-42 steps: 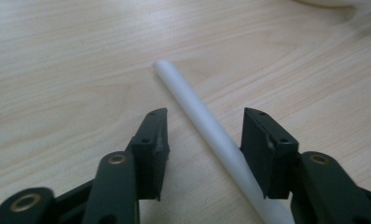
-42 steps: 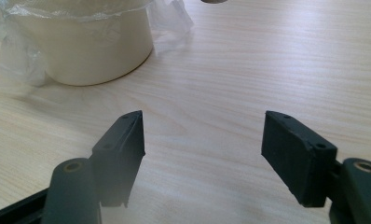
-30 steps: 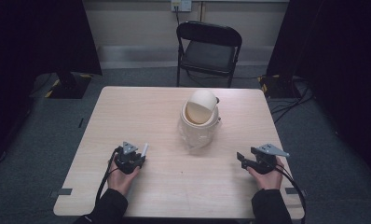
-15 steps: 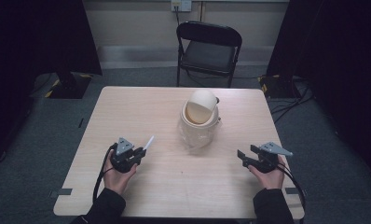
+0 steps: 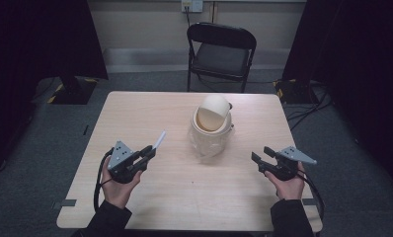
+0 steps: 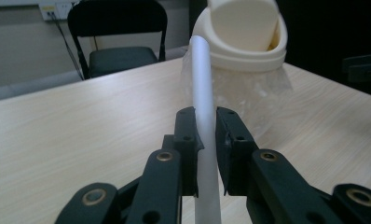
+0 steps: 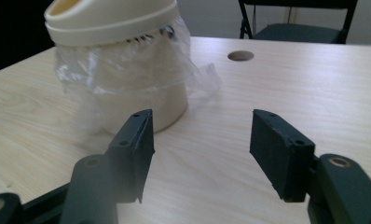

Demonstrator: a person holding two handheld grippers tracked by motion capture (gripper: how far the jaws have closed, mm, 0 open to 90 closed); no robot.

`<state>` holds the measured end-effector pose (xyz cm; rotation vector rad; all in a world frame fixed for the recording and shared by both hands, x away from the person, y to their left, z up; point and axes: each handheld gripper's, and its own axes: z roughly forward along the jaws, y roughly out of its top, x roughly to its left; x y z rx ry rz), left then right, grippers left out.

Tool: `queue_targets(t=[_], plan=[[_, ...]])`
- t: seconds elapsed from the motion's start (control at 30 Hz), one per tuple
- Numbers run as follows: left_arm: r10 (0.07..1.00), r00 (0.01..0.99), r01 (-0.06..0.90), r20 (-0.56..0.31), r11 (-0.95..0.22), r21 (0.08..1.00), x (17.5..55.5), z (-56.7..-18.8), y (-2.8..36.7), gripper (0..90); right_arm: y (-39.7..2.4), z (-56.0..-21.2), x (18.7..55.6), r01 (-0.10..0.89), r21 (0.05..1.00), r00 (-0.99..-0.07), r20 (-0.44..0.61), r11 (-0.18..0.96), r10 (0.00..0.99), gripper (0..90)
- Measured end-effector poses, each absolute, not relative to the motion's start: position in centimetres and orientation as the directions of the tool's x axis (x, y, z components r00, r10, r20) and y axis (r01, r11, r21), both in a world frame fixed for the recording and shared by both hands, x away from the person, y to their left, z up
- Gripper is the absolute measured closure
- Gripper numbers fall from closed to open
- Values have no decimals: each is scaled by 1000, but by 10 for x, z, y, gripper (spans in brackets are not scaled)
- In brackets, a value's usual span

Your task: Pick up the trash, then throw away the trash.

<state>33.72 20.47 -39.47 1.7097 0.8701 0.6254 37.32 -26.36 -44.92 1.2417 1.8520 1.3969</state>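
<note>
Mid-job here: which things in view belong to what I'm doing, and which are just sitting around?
In play: white strip clamped in the left tool; small bin with swing lid and plastic liner; open right tool.

Probably background: folding chair, wall socket, floor cables.

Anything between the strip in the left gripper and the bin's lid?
Nothing visible. The left gripper is shut on the white strip, and bare table lies between it and the bin. The swing lid is tilted, and the right gripper is off to the other side.
</note>
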Motion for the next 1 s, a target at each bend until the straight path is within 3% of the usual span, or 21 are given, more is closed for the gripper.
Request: queue_targets(t=[0.6, 1.0], plan=[[733, 680, 102, -24, -63, 993, 313, -361, 198, 794, -247, -419, 372, 262, 965, -544, 167, -22, 822, 453], [684, 728, 87, -39, -35, 996, 324, -364, 171, 793, -218, -385, 376, 170, 977, -645, 206, -124, 736, 469]])
